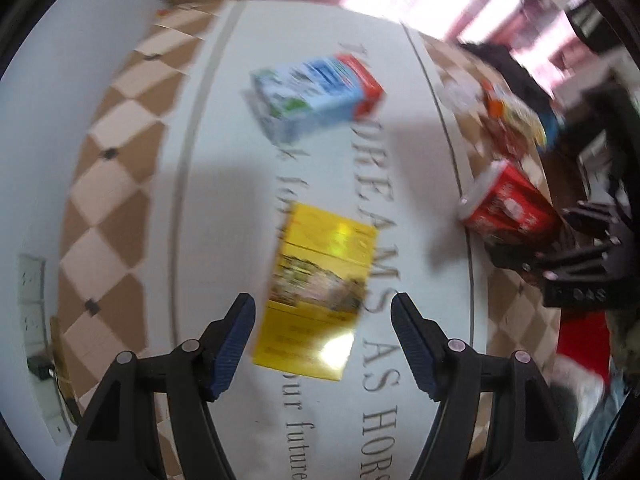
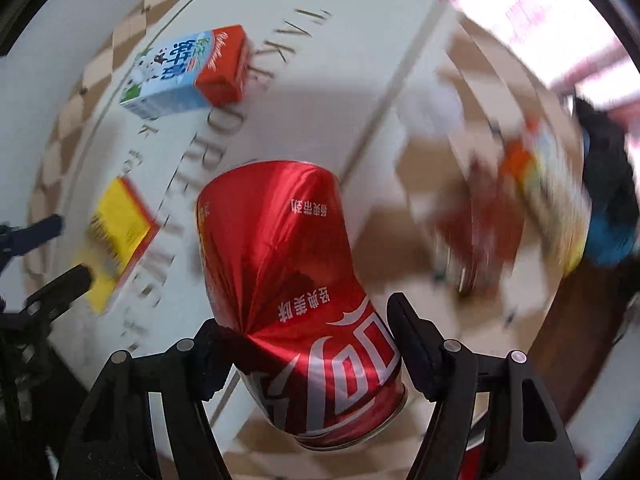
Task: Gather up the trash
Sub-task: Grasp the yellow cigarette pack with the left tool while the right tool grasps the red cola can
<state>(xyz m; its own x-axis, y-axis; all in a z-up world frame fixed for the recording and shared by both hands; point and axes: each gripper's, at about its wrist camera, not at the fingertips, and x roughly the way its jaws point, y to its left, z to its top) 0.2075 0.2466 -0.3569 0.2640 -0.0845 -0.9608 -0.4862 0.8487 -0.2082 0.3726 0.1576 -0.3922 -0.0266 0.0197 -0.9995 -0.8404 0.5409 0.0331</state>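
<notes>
My right gripper [image 2: 308, 332] is shut on a dented red cola can [image 2: 288, 280] and holds it above the white cloth [image 2: 320, 92]. The can also shows at the right of the left wrist view [image 1: 508, 208], with the right gripper's fingers behind it. My left gripper [image 1: 322, 320] is open and hovers over a flat yellow box [image 1: 320, 288] on the cloth; the box lies between the fingers in the image. In the right wrist view the yellow box [image 2: 118, 236] lies at the left. A blue-and-red milk carton [image 1: 316, 88] lies farther back, also in the right wrist view [image 2: 188, 72].
The white cloth with grey lettering covers a table with a brown-and-cream checked border [image 1: 108, 184]. A blurred heap of colourful packets [image 2: 540, 192] lies at the right on the checked border, also in the left wrist view [image 1: 512, 120]. A dark item [image 2: 608, 200] lies beyond it.
</notes>
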